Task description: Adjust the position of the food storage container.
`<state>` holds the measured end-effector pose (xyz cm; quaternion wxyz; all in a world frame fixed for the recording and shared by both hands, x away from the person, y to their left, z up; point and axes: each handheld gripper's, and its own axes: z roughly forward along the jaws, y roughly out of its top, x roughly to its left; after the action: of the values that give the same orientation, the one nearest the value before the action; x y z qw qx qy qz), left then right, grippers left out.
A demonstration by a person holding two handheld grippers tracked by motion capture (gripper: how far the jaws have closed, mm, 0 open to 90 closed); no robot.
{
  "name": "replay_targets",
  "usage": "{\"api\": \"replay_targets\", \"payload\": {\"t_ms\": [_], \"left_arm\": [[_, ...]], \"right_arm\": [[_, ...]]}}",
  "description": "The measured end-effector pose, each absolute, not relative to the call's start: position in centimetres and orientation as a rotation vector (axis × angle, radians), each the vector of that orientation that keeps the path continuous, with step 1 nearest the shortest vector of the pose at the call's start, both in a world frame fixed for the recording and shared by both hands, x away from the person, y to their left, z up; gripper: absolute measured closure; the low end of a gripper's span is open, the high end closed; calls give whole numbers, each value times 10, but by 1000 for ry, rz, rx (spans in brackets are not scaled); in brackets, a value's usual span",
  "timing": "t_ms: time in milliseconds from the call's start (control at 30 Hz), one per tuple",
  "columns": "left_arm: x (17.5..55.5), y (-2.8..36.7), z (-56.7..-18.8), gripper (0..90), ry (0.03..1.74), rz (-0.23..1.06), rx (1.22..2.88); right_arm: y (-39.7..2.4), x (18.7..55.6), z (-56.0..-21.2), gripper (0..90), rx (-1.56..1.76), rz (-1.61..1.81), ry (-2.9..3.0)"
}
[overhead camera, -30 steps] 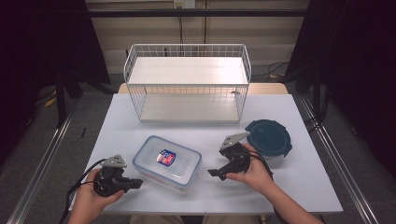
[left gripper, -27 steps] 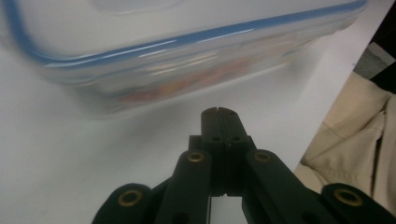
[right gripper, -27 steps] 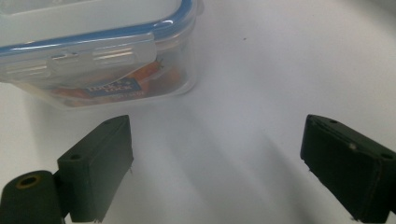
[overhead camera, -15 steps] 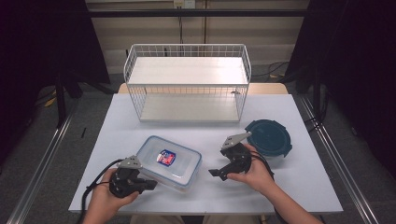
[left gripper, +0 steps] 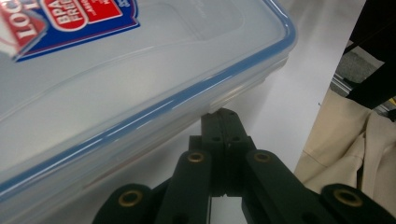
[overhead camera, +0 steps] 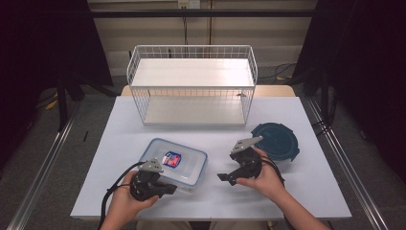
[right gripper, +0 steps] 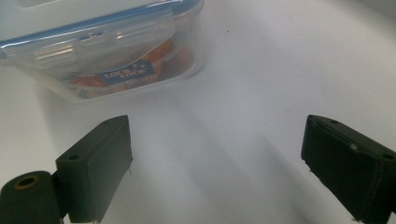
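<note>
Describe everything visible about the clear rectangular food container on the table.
The container is clear plastic, rectangular with rounded corners, lid on, blue seal around the rim and a red-and-blue sticker on top. It lies flat on the white table, before the wire rack. The left tool, shut, meets its near edge just under the lid rim; the right tool stands open, apart.

clear lidded box [overhead camera: 174,163] ×1 | round dark-blue lid [overhead camera: 276,140] ×1 | white wire rack [overhead camera: 192,86] ×1 | hand-held grippers ×2
</note>
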<state>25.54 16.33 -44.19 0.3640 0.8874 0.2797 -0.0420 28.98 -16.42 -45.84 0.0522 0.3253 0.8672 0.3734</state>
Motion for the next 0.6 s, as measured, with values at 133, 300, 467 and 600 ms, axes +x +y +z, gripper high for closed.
{"api": "replay_targets", "payload": {"t_ms": [133,300,467,600], "left_arm": [[259,155,-443,900,718,-104,2279],[264,145,-444,900,739,-89,2259],[271,139,-445,900,743,-82,2253],[276,136,-446,900,742,-86,2245]], "right_arm": [[-168,288,-459,84,1012,1129,2626],[-172,285,-458,84,1027,1119,2603],[-176,281,-458,84,1035,1116,2598],[-178,280,-459,84,1035,1127,2593]]}}
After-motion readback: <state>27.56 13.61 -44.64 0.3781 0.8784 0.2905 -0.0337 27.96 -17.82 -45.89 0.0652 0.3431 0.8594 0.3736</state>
